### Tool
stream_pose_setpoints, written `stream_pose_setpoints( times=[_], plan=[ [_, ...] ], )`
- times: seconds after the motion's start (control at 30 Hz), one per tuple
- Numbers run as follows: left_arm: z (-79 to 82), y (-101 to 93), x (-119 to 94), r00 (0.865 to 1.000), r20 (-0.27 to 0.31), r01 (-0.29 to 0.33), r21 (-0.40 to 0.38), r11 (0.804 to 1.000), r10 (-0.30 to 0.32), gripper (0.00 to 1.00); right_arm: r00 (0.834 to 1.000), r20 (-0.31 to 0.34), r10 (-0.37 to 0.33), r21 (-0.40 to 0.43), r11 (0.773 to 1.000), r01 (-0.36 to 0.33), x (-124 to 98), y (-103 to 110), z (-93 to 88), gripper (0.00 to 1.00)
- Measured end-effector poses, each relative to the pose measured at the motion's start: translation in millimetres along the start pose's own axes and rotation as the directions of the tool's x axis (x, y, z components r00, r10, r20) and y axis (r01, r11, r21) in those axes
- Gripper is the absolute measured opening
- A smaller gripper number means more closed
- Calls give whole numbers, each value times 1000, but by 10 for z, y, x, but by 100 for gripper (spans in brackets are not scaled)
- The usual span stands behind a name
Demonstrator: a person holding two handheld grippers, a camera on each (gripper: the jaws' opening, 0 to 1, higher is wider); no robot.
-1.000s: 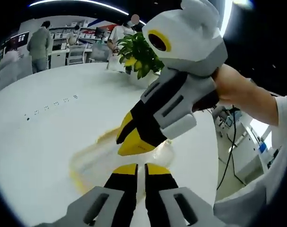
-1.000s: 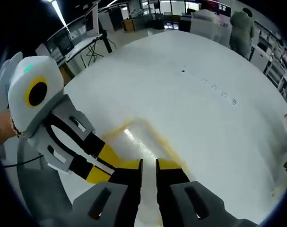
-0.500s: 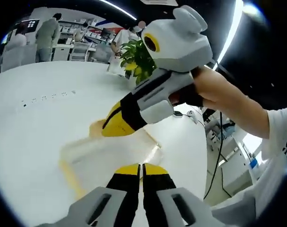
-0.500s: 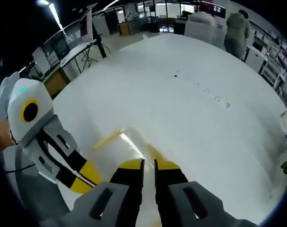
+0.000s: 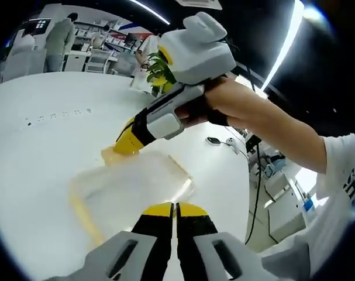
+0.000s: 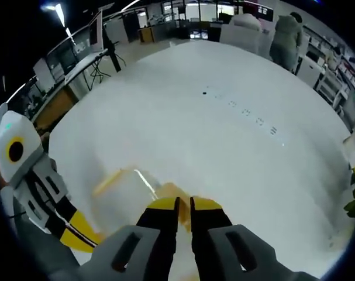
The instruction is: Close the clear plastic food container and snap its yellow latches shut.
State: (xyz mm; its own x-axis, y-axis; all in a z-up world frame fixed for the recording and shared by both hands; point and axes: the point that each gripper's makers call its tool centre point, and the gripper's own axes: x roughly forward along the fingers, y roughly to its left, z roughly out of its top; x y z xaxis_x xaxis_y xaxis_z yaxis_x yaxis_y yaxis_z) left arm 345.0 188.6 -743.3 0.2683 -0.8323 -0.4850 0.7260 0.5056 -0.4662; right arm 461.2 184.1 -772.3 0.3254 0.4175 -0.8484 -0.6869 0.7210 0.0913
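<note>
Flat on the white table (image 5: 42, 146), near the table's edge on the person's side and well apart from its far edge: the clear plastic food container (image 5: 130, 186). Blurred in both views, so cannot tell how well the lid sits. Along one long side of the container, a yellow latch (image 5: 79, 212); at the corner farthest from the left gripper view's camera, a second latch (image 5: 109, 154), also yellow.

Left gripper (image 5: 174, 209): rising from the bottom of its own view, yellow fingertips together with only a thin slit between them, placed over the near side of the container. Cannot tell whether touching the plastic. In the right gripper view seen at the left side, pointing down toward the container from the table's edge.

Right gripper (image 5: 127, 139): coming down from the top of the left gripper view, held in a hand (image 5: 203, 111) with a bare forearm and a white sleeve (image 5: 341, 175) behind it. Yellow fingertips together, resting on the second latch at the far corner of the container. In its own view, tips drawn close with a narrow gap and a yellow piece of the container just in front of them; cannot tell whether anything is pinched between.

Farther off: a row of small dark marks (image 6: 244, 111) on the table, a green plant (image 5: 155, 67) at the table's far edge, and people (image 5: 59, 41) standing beyond the table.
</note>
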Motion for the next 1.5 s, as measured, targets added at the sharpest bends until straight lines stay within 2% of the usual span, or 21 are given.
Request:
stream_pose_setpoints(
  times=[0.13,0.37,0.43,0.53,0.63,0.83,0.87,0.9,0.93,1.07,1.17,1.23,1.27,1.33,1.37,1.43,1.47,1.5],
  plan=[
    [-14,-43,0,1000,-1,11,8,1000,-11,0,1000,-25,-14,-17,1000,13,49,35,-97,3],
    [-51,-73,-21,1000,-19,24,12,1000,-24,0,1000,-25,-18,-21,1000,18,55,60,-114,4],
    [-45,-58,-23,1000,-20,15,25,1000,-15,0,1000,8,-19,-13,1000,19,-2,75,-59,4],
    [-42,-25,-23,1000,-22,7,24,1000,-7,0,1000,14,24,-1,1000,-24,-83,159,4,4],
    [-46,-9,-22,1000,-26,4,22,1000,-4,0,999,16,49,0,999,-49,-173,238,-16,1],
    [-28,-23,-12,1000,-23,4,23,1000,-3,0,992,-56,110,25,994,-109,-188,364,-179,0],
    [-24,-26,-11,1000,-22,4,22,1000,-3,0,991,-70,113,19,994,-112,-177,369,-216,0],
    [-23,-28,-10,1000,-23,3,21,1000,-3,0,995,-46,92,3,996,-92,-142,322,-171,0],
    [-21,-42,-12,1000,-23,6,21,1000,-6,0,993,-77,86,12,996,-86,-119,310,-212,0],
    [-14,-109,-21,999,-21,27,19,999,-26,0,993,-75,90,4,996,-90,-152,288,-198,0],
    [-94,-173,-1,998,-43,42,16,999,-41,0,993,-81,80,-15,997,-82,-133,310,-214,0],
    [-211,-209,21,995,-84,48,37,998,-45,0,994,-85,72,-37,996,-75,-130,301,-212,0],
    [-218,-218,27,996,-83,46,46,998,-42,0,994,-86,68,-43,997,-72,-134,299,-221,0],
    [-56,-190,1,1000,-19,24,83,996,-23,0,995,-86,58,-61,996,-64,-120,281,-207,0],
    [76,-165,-20,999,31,14,72,997,-17,0,995,-87,56,-66,996,-62,-123,283,-210,0],
    [183,-86,-31,998,65,1,23,1000,-3,0,994,-89,55,-66,996,-61,-120,275,-208,0],
    [171,-11,-22,999,50,-20,16,1000,19,0,994,-90,56,-64,996,-62,-114,266,-201,0],
    [116,109,-5,998,16,-66,5,998,66,0,994,-89,56,-62,996,-62,-116,266,-203,0]
  ],
)
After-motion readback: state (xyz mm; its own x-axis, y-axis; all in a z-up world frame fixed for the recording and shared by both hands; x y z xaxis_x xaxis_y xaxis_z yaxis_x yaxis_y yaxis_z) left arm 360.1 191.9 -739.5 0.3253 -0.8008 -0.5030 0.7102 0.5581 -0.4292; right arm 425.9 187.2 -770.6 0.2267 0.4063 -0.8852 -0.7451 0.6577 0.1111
